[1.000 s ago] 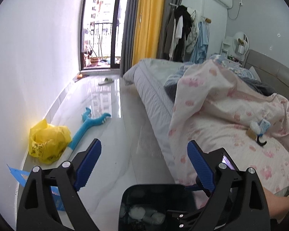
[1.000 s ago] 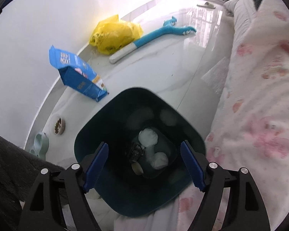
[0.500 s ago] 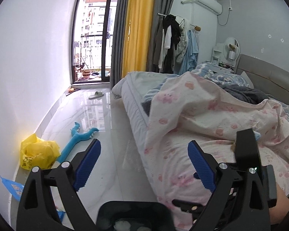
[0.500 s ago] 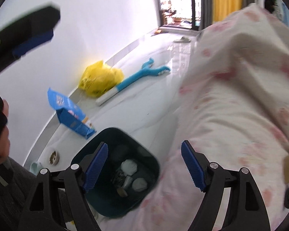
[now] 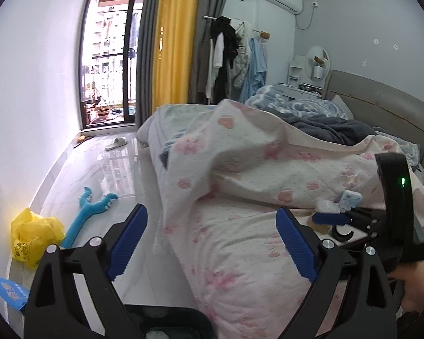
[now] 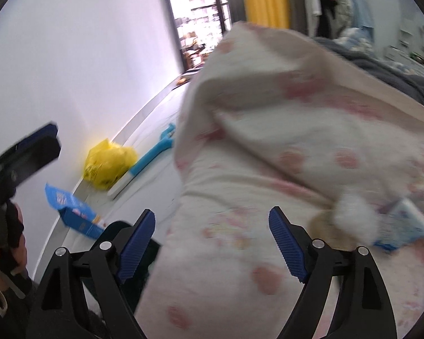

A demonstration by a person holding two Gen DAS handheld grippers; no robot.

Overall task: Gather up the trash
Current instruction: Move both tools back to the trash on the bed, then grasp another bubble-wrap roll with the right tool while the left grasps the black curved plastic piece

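Left gripper (image 5: pixel 212 240) wide open and empty at lower centre over the quilt (image 5: pixel 240 169); right gripper (image 6: pixel 212 236), jaws opening with nothing between them, lower centre; white wad (image 6: pixel 356 220) and blue packet (image 6: pixel 404 226) on quilt at right; bin (image 5: pixel 166 322) at bottom edge.

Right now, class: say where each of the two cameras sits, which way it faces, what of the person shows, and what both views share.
Left wrist: on the left gripper, facing along the bed toward the balcony door; the right gripper and a hand show.
Right wrist: on the right gripper, jaws opening and empty, facing the quilt; the left gripper shows.
Shared: yellow bag, blue toy, white wad.
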